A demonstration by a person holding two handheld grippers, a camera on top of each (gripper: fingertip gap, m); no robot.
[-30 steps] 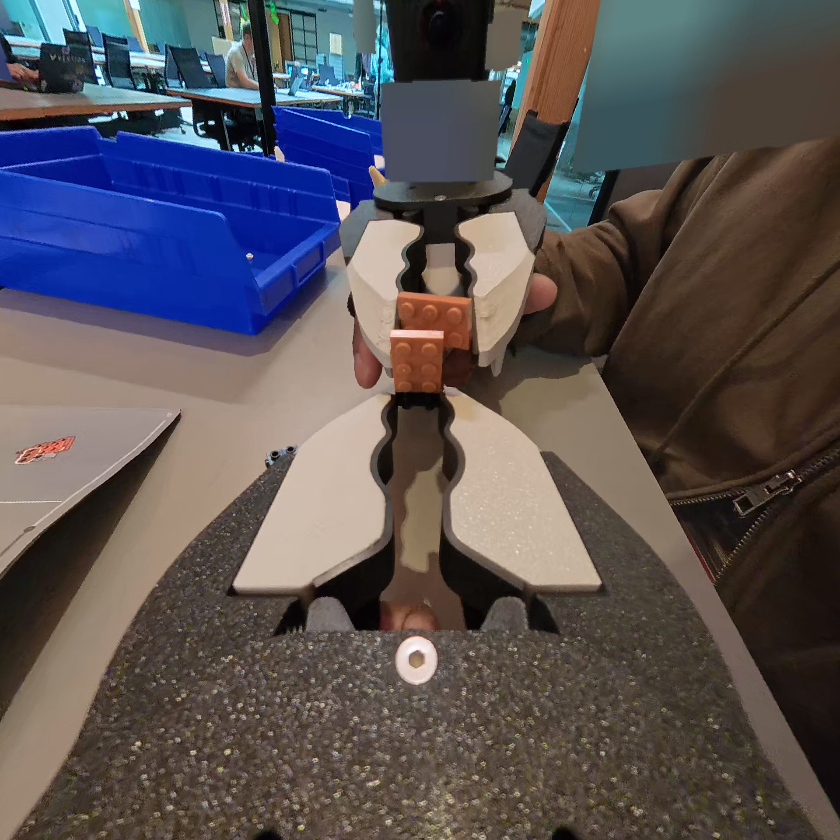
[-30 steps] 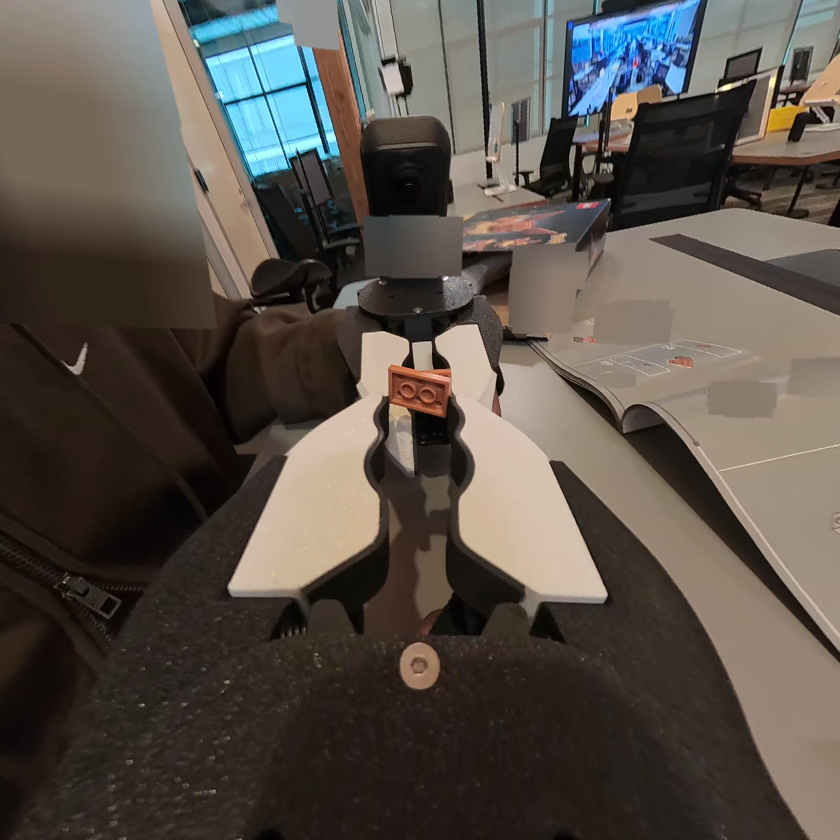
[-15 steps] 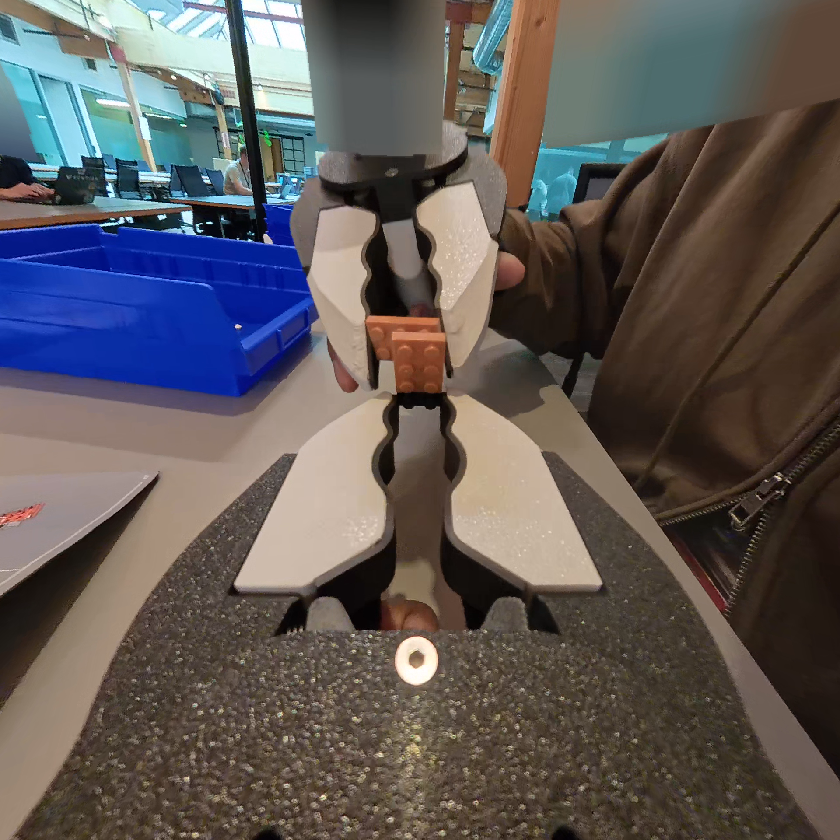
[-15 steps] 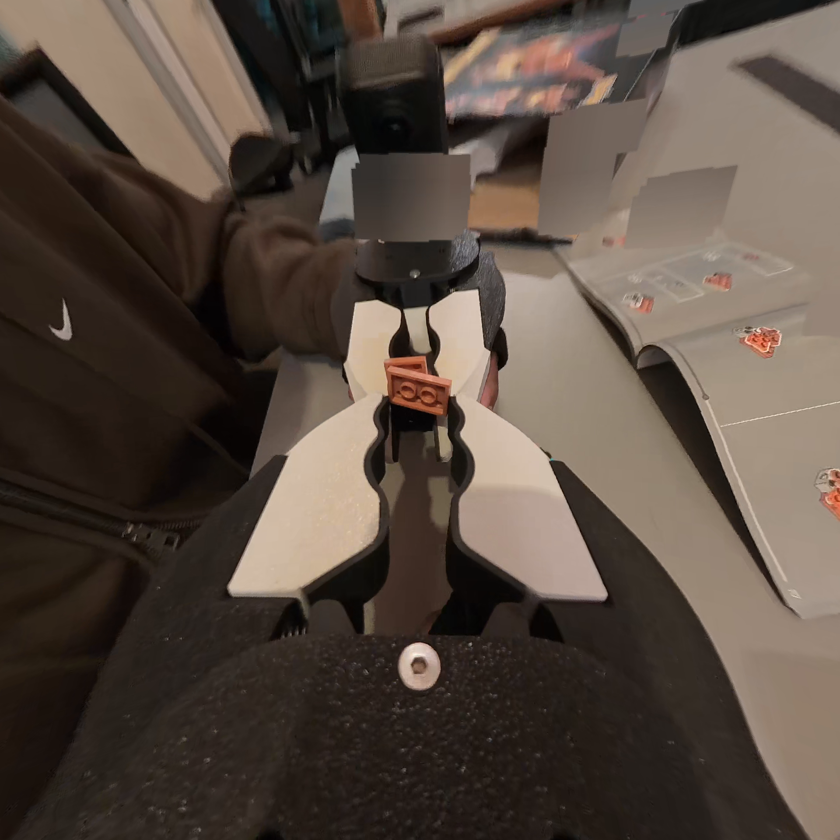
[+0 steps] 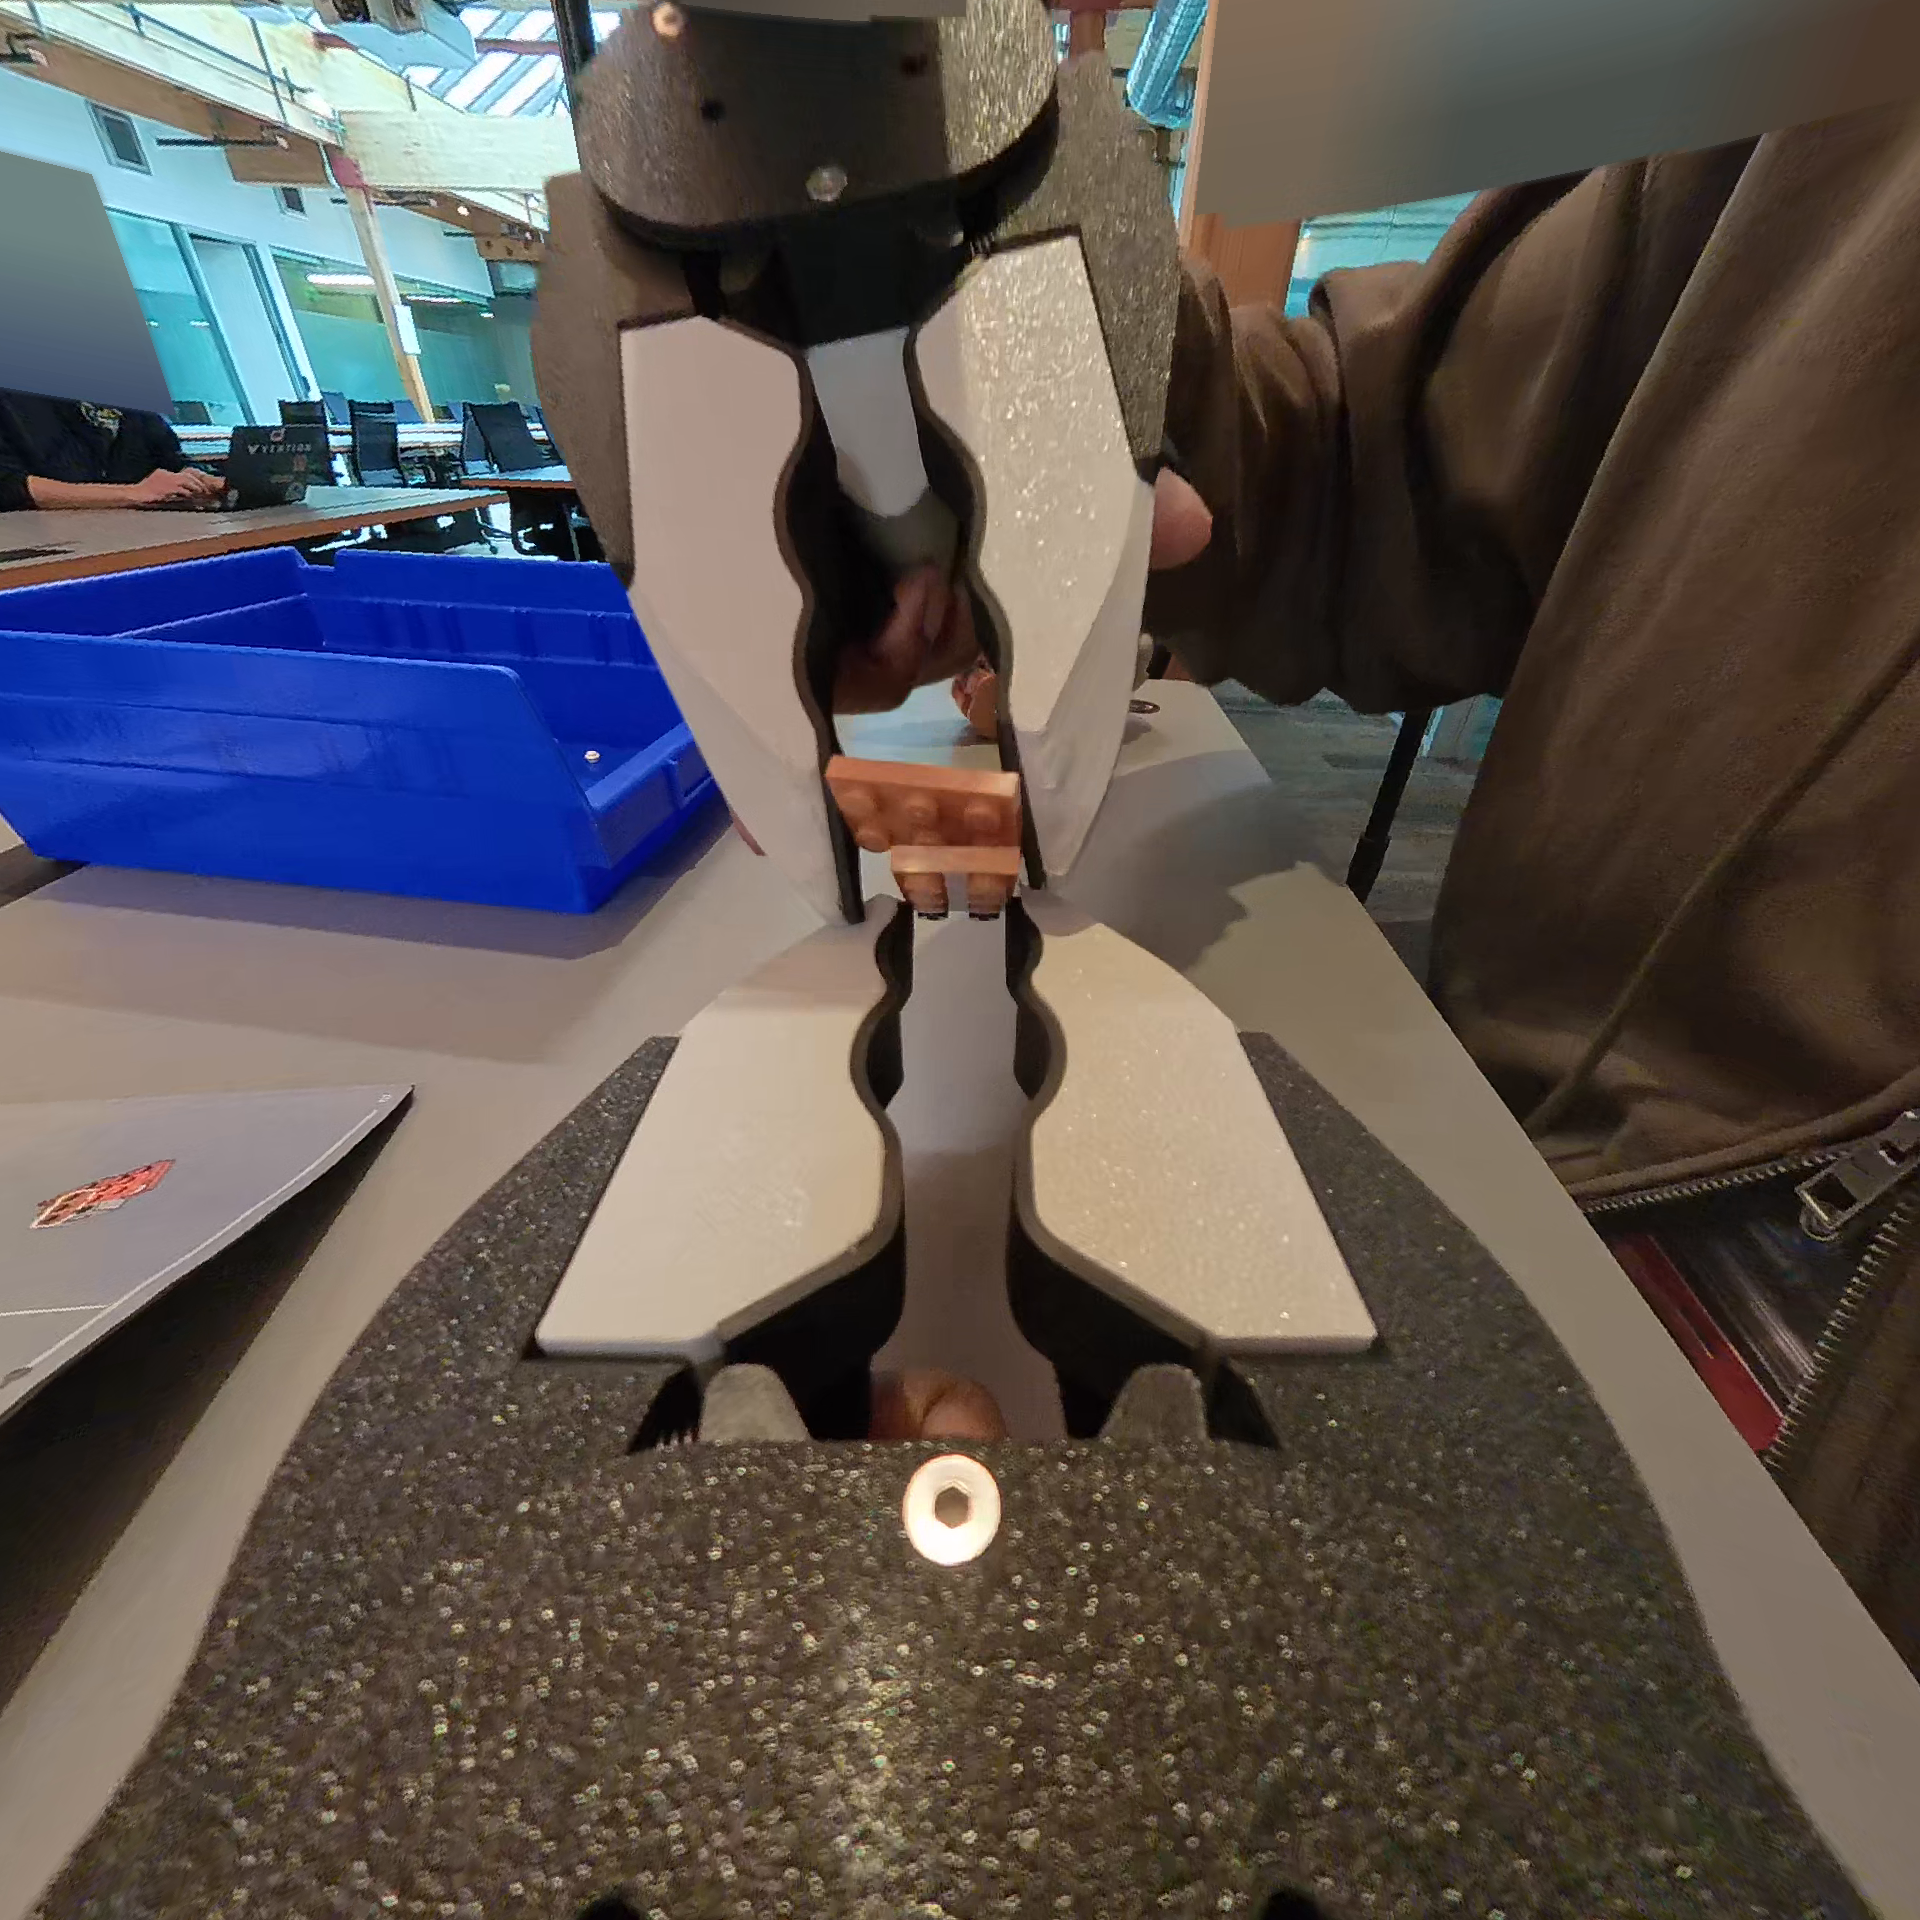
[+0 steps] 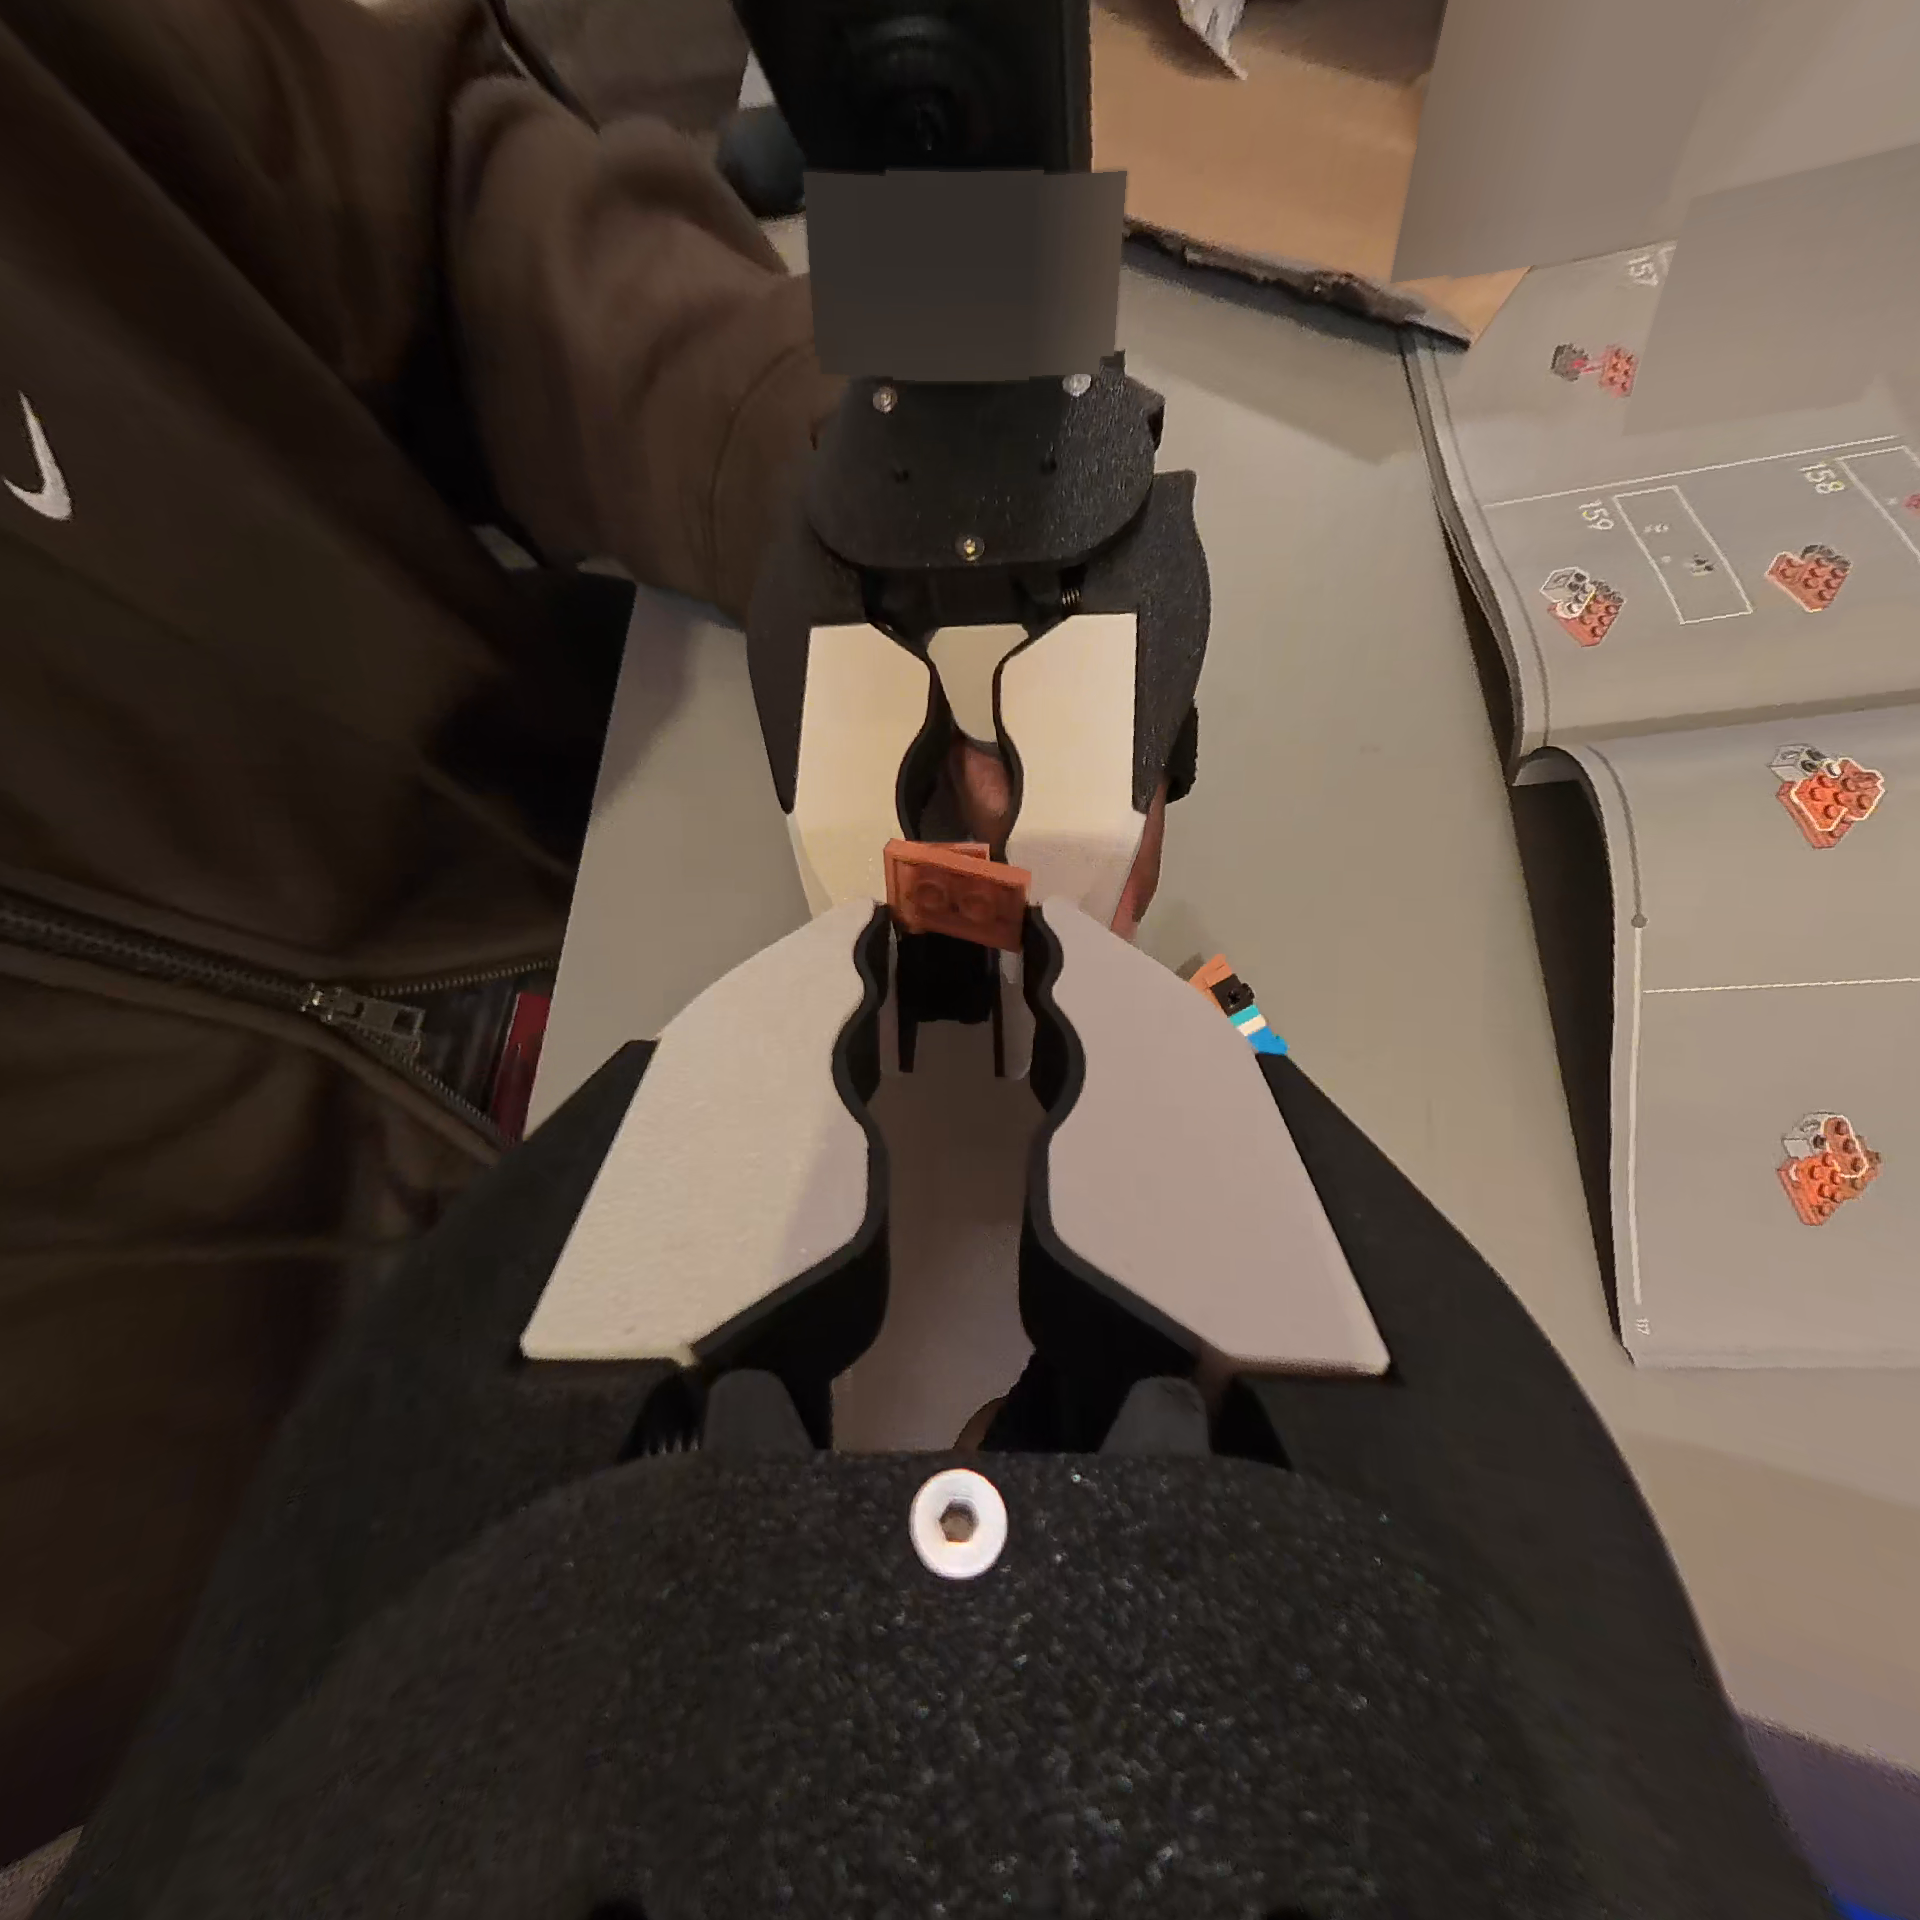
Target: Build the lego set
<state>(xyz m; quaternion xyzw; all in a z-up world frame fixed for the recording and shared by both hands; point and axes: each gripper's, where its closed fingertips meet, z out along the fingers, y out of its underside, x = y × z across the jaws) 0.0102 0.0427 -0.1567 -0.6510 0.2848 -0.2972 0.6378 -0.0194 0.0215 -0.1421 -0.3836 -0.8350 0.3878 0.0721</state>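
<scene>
In the left wrist view my left gripper (image 5: 954, 914) is shut on a small brown plate (image 5: 954, 862) at its tips. My right gripper (image 5: 935, 842) comes down from above, shut on a wider brown plate (image 5: 923, 805). The two plates touch, the wide one on top. In the right wrist view my right gripper (image 6: 956, 920) holds the brown plate (image 6: 956, 899) with its underside facing the camera. The second plate (image 6: 935, 852) peeks out behind it. The left gripper's white fingers (image 6: 862, 748) face it from beyond. Both grippers are above the grey table (image 6: 686, 790).
A blue bin (image 5: 343, 748) stands at the back left. An open instruction booklet (image 6: 1714, 935) lies to the right of the grippers and also shows in the left wrist view (image 5: 156, 1195). A small orange and blue piece (image 6: 1242, 1003) lies on the table. The person's brown jacket (image 5: 1662, 623) is close by. Both grippers' tips are close together, under 4 cm apart.
The right gripper has risen and tilted to point down over the left gripper's tips. The two brown plates have come together, one on top of the other. Both stay shut.
</scene>
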